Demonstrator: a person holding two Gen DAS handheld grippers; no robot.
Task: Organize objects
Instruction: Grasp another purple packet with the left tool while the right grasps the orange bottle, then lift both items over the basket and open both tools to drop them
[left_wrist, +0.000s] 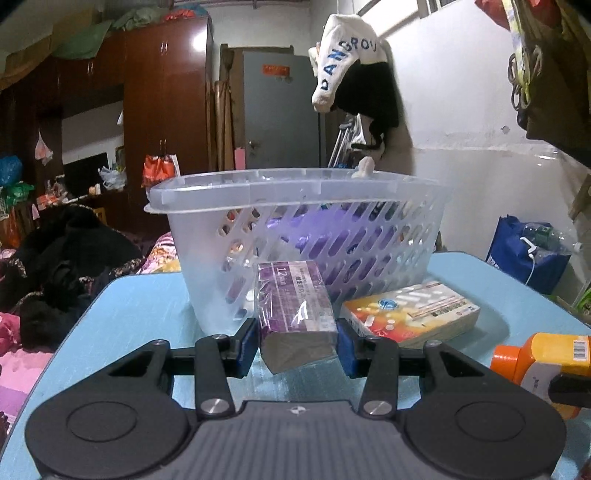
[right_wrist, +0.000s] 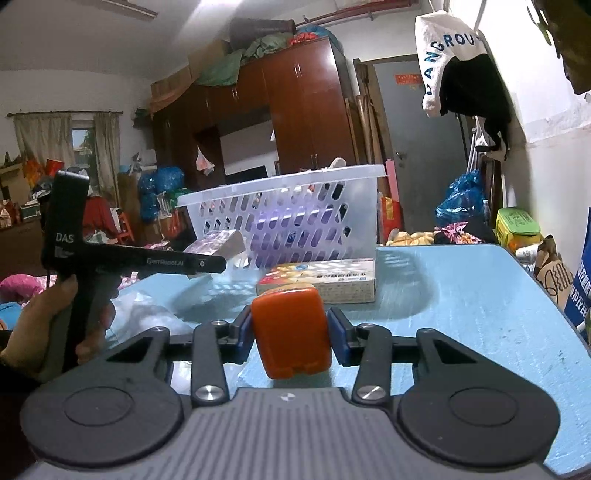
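Left gripper is clamped tight on a purple plastic-wrapped rectangular packet, its blue pads pressing both sides, the packet lifted off the light blue tabletop and tilted up toward the front. Right gripper has its jaws pinched onto the orange cap end of a yellow-orange plastic bottle, held just above the table. Straight ahead of both stands the clear perforated plastic basket, something purple showing through its slots. Just beside the basket's front wall, flat on the table, lies an orange-and-white cardboard box. From the right side you see the person's left hand gripping the other tool's black handle.
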